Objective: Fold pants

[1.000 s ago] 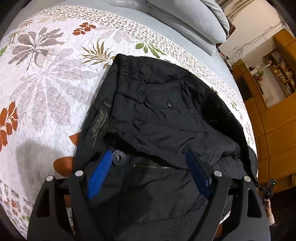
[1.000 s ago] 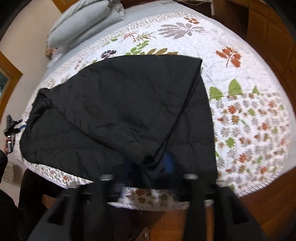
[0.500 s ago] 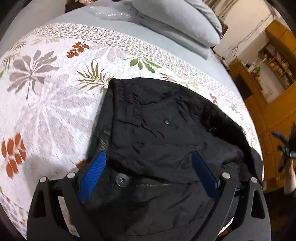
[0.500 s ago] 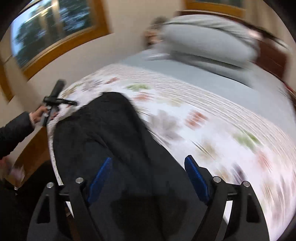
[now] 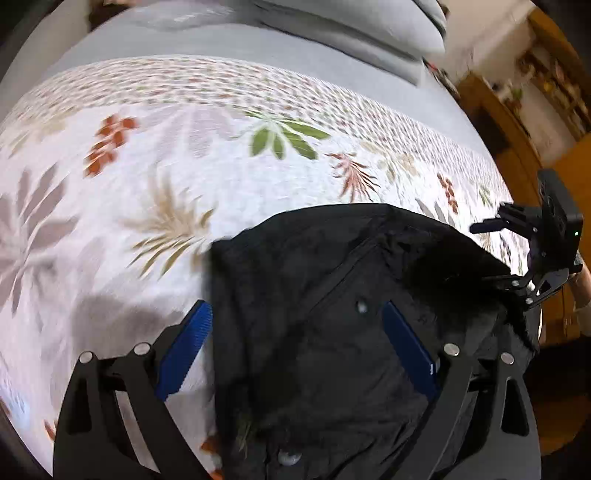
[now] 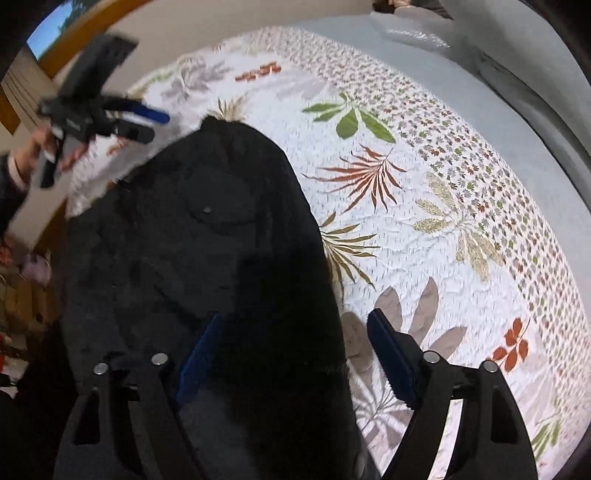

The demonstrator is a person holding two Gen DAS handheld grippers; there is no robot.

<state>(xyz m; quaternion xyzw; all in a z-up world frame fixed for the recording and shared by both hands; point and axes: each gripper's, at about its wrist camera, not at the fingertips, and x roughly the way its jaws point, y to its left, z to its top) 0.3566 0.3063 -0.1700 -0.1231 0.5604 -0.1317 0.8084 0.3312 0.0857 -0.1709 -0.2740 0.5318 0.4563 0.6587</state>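
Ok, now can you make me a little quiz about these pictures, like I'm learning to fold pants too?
1. True or false: the black pants lie on a flowered quilt.
2. Pick one: what colour are the pads on the left gripper? A red, B blue, C green.
3. Fill the gap: the grey things at the far end of the bed are ___.

Key: 1 true. 2 B. 3 pillows.
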